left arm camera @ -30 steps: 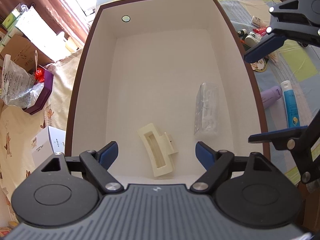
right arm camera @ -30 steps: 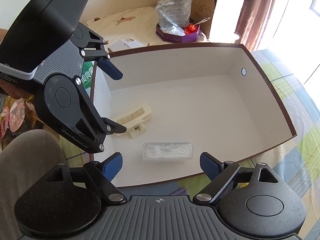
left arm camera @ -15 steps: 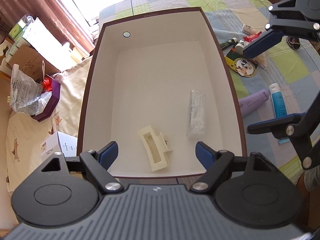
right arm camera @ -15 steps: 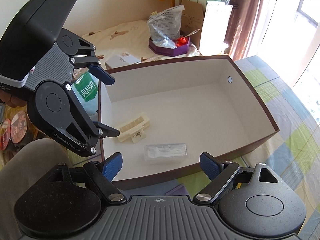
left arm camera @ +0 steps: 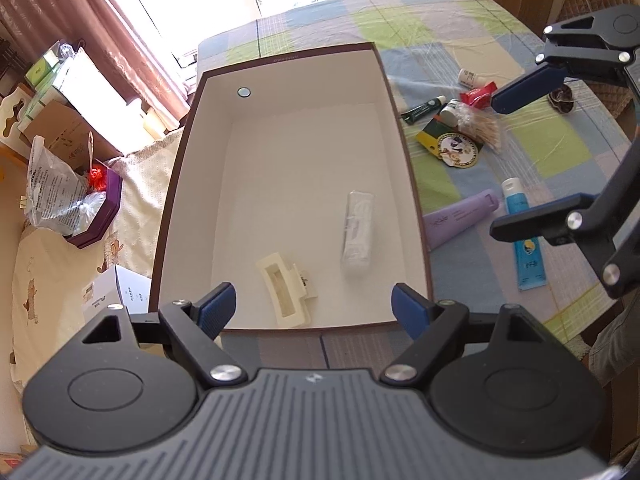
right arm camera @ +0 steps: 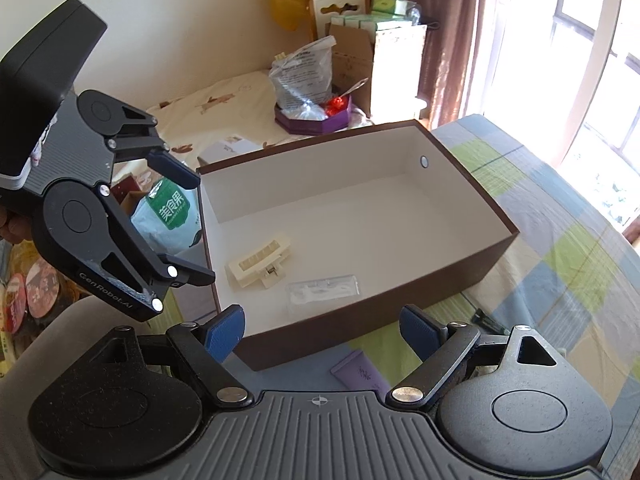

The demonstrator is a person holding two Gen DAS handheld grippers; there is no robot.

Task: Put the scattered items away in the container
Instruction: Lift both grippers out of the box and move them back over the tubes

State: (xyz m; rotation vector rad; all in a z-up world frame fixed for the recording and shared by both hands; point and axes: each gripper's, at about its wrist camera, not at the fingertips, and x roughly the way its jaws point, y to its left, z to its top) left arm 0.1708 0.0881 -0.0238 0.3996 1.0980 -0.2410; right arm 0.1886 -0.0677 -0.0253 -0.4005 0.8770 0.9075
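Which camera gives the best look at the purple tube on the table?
The left wrist view: the purple tube lies in full beside the box. The right wrist view shows only its flat end behind that gripper's body.

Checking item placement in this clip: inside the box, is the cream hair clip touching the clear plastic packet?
Apart. In the left wrist view, bare white box floor separates the cream hair clip from the clear plastic packet; the right wrist view shows the same gap.

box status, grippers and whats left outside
Left gripper open, empty. Right gripper open, empty. Box holds hair clip, clear packet. Purple tube, blue tube still outside.
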